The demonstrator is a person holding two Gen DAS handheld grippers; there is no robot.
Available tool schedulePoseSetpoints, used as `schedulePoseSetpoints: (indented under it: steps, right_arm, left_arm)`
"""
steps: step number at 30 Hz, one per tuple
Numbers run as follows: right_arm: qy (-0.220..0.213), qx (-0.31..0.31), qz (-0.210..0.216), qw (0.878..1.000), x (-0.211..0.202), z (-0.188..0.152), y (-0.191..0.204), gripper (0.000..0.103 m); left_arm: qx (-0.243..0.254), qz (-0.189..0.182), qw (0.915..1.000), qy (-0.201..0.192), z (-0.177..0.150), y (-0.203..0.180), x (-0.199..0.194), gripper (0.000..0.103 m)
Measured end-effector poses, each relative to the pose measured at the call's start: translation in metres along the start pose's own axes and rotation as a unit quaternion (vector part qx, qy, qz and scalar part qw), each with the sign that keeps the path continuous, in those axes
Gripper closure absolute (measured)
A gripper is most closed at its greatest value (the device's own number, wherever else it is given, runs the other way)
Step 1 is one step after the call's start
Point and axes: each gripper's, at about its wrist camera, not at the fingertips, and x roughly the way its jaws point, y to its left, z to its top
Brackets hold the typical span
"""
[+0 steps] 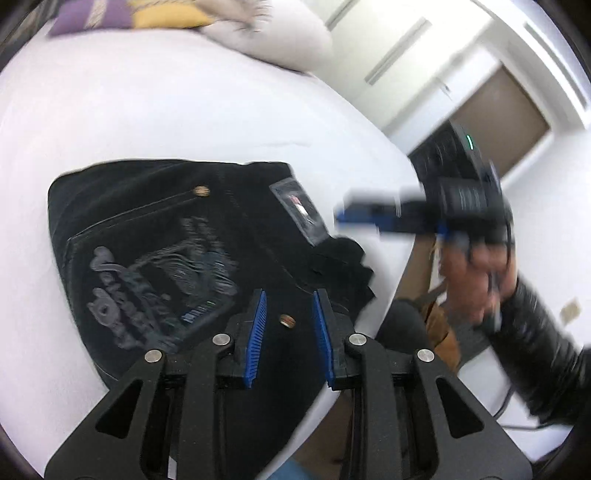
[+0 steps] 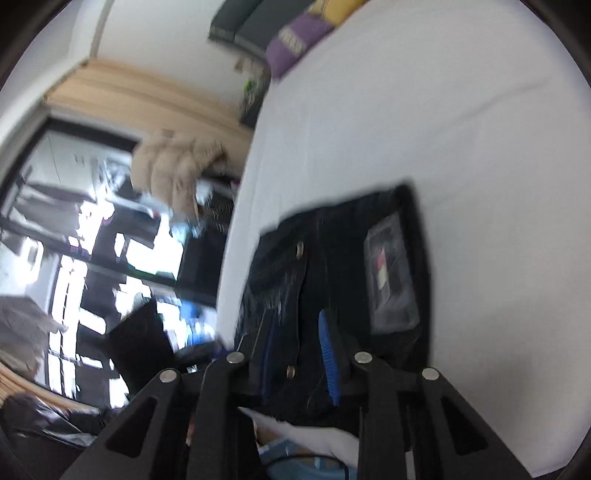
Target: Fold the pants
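Black jeans (image 1: 177, 236) lie folded in a compact stack on the white bed (image 1: 147, 110), with a grey printed back pocket and a waist label on top. My left gripper (image 1: 289, 306) is open just above the stack's near edge, over a brass rivet, holding nothing. My right gripper (image 1: 373, 214) shows blurred in the left wrist view, in the air to the right of the jeans. In the right wrist view my right gripper (image 2: 297, 332) is open over the jeans (image 2: 332, 280), with its blue pads apart.
Pillows and a purple-and-yellow cushion (image 1: 122, 14) lie at the far end of the bed. The bed's edge (image 1: 402, 236) runs right of the jeans, with floor and white cupboards beyond. In the right wrist view a window, a desk and a beige jacket (image 2: 173, 166) stand past the bed's left side.
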Motion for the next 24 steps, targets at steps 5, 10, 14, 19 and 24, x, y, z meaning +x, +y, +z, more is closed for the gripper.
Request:
schedulePoseSetpoints:
  steps: [5,10,14,19,24]
  right_arm:
    - [0.031,0.089,-0.011,0.996,0.032,-0.02,-0.053,0.103]
    - [0.001,0.092,0.008,0.996,0.03,-0.023,-0.062,0.103]
    - [-0.001,0.103,0.022,0.994,0.033,-0.022,-0.07,0.103]
    - [-0.007,0.101,0.02,0.995,0.034,-0.025,-0.069,0.103]
    - [-0.013,0.097,0.025,0.995,0.026,-0.03,-0.081,0.103]
  left_arm:
    - [-0.064,-0.002,0.9979,-0.012,0.012,0.05,-0.016,0.079]
    - [-0.135,-0.034,0.9896,-0.038,0.026,0.103,-0.028,0.079]
    - [-0.19,-0.074,0.9773,-0.057,0.045,0.144,-0.023,0.079]
    - [-0.175,-0.087,0.9799,-0.042,0.035,0.15,-0.019,0.079]
    - [-0.146,-0.112,0.9825,-0.028,-0.004,0.127,-0.025,0.08]
